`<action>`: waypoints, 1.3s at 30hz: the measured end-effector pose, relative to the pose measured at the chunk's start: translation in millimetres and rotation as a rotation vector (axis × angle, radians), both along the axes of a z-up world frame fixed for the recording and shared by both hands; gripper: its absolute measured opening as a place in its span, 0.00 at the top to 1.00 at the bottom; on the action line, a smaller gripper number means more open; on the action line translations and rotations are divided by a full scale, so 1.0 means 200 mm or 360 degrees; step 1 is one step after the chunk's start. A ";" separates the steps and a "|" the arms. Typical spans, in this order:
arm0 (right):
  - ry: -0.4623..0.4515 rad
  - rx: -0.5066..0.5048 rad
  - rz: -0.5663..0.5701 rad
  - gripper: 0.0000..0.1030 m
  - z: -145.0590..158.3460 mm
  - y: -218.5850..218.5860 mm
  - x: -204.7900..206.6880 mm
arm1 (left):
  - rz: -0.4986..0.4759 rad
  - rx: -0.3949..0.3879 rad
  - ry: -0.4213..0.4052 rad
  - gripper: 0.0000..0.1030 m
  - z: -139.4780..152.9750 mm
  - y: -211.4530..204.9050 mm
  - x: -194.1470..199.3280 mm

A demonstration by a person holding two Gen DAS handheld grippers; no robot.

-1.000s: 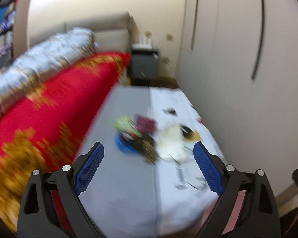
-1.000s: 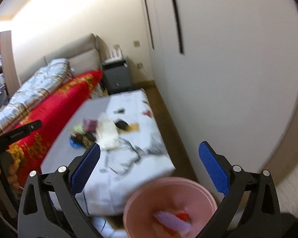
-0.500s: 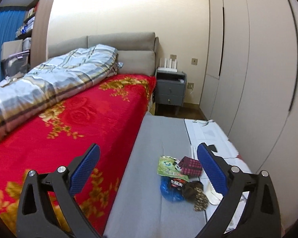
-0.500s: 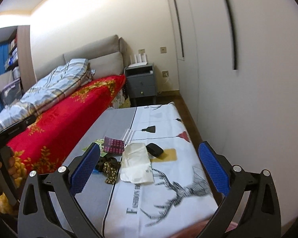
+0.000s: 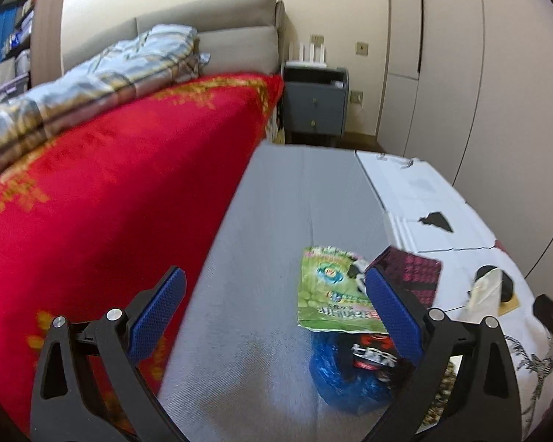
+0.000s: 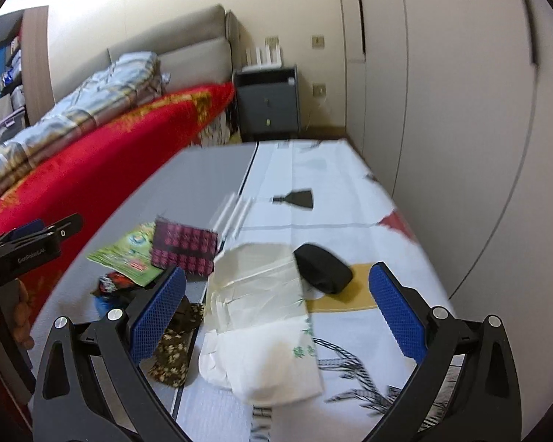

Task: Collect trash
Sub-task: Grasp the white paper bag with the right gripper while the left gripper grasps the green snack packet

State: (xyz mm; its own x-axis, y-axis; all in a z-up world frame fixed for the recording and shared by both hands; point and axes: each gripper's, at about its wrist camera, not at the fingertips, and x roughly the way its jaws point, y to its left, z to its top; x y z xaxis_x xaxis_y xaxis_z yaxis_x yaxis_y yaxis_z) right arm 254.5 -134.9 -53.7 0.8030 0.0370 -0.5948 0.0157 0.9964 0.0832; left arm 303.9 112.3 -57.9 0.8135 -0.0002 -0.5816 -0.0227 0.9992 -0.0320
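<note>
Green wrapper (image 5: 331, 291) ahead of open left tool (image 5: 274, 316)

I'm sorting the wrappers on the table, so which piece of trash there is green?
The flat green snack packet, lying on the grey part of the table. The square wrapper beside it is dark pink-patterned, and the crumpled bag in front of it is blue.

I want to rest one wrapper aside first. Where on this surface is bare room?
Free: the grey strip between the red blanket and the green packet, and the white cloth's far end. Crowded: around the white bag and black object.
</note>
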 end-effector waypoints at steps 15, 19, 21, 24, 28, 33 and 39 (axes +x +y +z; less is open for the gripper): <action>0.0279 -0.0065 -0.0010 0.05 -0.26 0.11 0.31 | -0.0094 -0.0135 0.0159 0.08 -0.23 -0.01 0.19; 0.0333 -0.0055 -0.0024 0.05 -0.28 0.10 0.34 | -0.0124 -0.0168 0.0188 0.08 -0.24 -0.02 0.21; 0.0342 -0.0051 -0.0025 0.05 -0.29 0.10 0.34 | -0.0141 -0.0185 0.0190 0.10 -0.24 -0.02 0.21; 0.0331 -0.0043 -0.0010 0.06 -0.28 0.10 0.34 | -0.0194 -0.0219 0.0187 0.43 -0.24 -0.04 0.20; 0.0264 -0.0050 0.0040 0.22 -0.26 0.13 0.31 | -0.0289 -0.0255 0.0177 0.90 -0.23 -0.06 0.19; 0.0103 -0.0128 0.0064 0.24 -0.19 0.17 0.24 | -0.0303 -0.0215 0.0082 0.97 -0.15 -0.08 0.15; 0.0019 -0.0132 0.0065 0.24 -0.05 0.16 0.17 | -0.0313 -0.0181 0.0024 0.99 -0.01 -0.08 0.11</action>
State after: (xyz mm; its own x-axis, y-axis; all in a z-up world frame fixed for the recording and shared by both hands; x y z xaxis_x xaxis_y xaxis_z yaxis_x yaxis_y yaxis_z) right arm 287.9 -103.7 -64.3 0.7948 0.0195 -0.6065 -0.0243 0.9997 0.0004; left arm 325.2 96.6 -60.8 0.7824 -0.2244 -0.5809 0.1710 0.9744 -0.1461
